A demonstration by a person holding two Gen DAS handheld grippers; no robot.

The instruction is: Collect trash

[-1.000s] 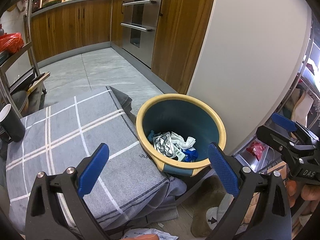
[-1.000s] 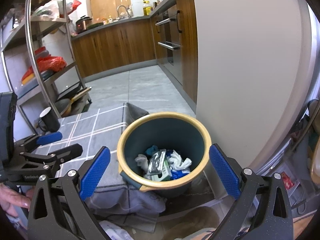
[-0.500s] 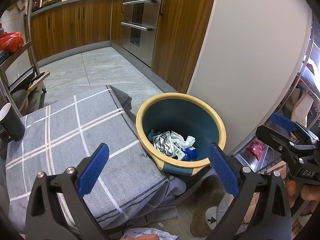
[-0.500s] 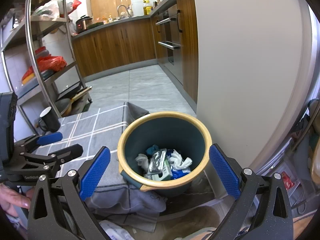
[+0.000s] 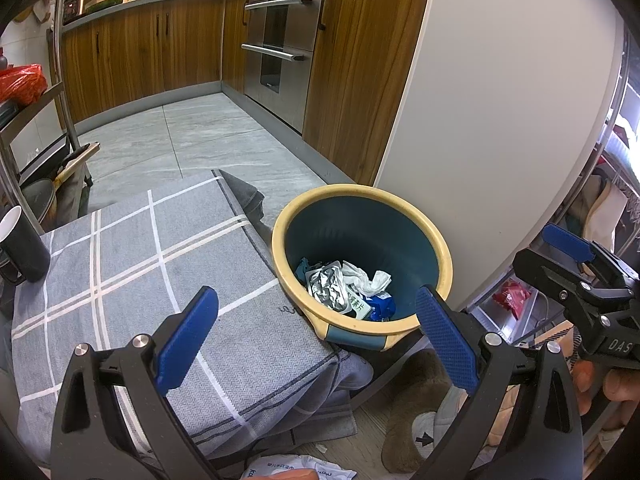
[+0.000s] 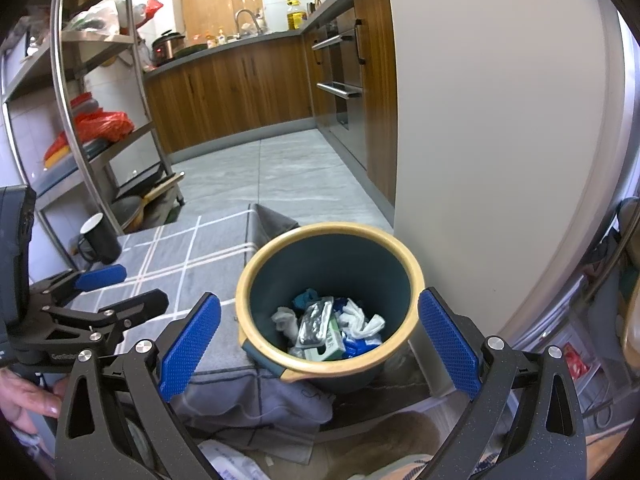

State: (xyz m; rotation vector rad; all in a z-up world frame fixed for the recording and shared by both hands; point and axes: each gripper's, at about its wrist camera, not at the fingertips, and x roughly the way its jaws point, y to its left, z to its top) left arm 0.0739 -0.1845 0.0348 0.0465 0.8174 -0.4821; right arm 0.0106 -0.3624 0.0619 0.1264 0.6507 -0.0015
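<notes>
A dark teal bin with a yellow rim (image 5: 400,204) (image 6: 412,268) stands beside a table covered by a grey checked cloth (image 5: 132,248) (image 6: 180,240). Inside lies trash (image 5: 344,284) (image 6: 328,320): crumpled white tissue, a silver foil pack, blue and green wrappers. My left gripper (image 5: 316,332) is open and empty, held above the cloth's edge and the bin's near side. My right gripper (image 6: 318,332) is open and empty, hovering over the bin. Each gripper shows in the other's view, the right gripper (image 5: 580,264) at the right edge, the left gripper (image 6: 96,292) at the left.
A black mug (image 5: 20,248) (image 6: 100,240) stands on the cloth at the far left. A white panel (image 5: 500,100) rises right behind the bin. A metal shelf rack (image 6: 100,120) is at the left. A white packet (image 5: 296,468) and a brown slipper (image 5: 412,400) lie on the floor below.
</notes>
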